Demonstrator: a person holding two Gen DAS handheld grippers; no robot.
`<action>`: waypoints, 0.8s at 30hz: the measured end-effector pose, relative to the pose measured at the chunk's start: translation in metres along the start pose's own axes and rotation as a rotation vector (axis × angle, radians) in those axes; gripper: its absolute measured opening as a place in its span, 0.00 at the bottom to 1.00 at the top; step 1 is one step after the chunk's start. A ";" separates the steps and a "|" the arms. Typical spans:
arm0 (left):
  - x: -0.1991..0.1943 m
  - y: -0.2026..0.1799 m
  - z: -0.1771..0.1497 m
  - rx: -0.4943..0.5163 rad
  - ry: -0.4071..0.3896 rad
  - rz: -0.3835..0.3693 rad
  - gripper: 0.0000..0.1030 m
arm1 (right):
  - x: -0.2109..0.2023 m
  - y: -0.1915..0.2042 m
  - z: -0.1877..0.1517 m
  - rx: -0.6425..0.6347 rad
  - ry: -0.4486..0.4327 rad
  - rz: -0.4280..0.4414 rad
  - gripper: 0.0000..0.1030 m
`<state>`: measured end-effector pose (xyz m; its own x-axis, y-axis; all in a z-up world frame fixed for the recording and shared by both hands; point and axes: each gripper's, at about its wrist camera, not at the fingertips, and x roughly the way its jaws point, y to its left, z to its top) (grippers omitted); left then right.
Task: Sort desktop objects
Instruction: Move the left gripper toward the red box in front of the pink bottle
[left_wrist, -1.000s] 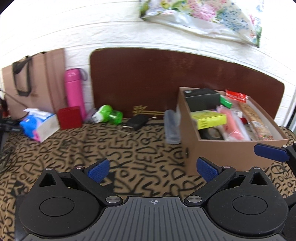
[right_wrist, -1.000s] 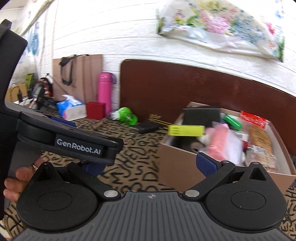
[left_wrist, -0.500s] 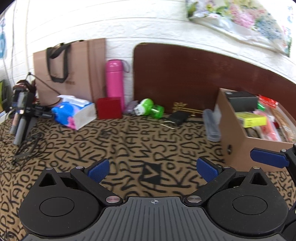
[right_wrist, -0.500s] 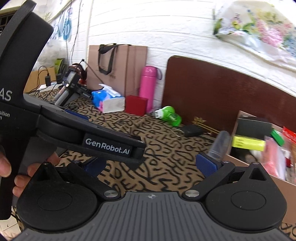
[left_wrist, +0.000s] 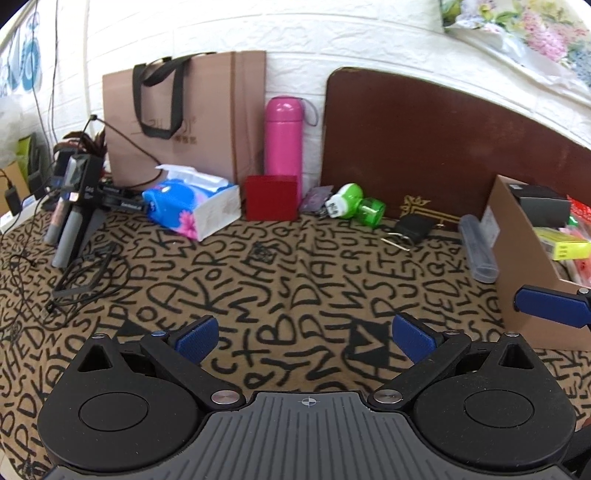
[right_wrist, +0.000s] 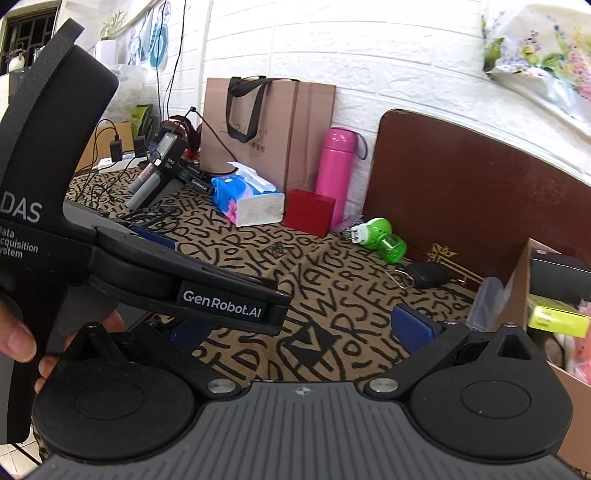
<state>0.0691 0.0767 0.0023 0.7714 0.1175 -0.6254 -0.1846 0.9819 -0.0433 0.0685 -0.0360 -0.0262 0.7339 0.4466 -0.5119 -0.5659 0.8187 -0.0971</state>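
Both the left gripper (left_wrist: 304, 338) and right gripper (right_wrist: 295, 328) gape wide, holding nothing, above the lettered cloth (left_wrist: 295, 266)

Open cloth (left_wrist: 295, 288) ahead of both tools. Blocked right by box (left_wrist: 517, 258) and clear case (left_wrist: 478, 249), left by cables (left_wrist: 77, 277), rear by tissue pack (left_wrist: 192, 206), red box (left_wrist: 271, 197), flask (left_wrist: 283, 136).
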 end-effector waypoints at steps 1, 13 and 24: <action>0.001 0.002 0.000 -0.003 0.003 0.001 1.00 | 0.002 0.001 0.001 -0.002 0.002 0.004 1.00; 0.019 0.018 0.005 -0.011 0.020 0.027 1.00 | 0.025 0.007 0.012 -0.002 0.011 0.020 1.00; 0.046 0.031 0.023 -0.017 0.048 0.023 1.00 | 0.054 0.006 0.026 -0.038 -0.005 0.014 1.00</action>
<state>0.1131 0.1164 -0.0095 0.7369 0.1321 -0.6630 -0.2124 0.9763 -0.0415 0.1148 0.0028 -0.0320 0.7274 0.4600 -0.5092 -0.5904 0.7977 -0.1226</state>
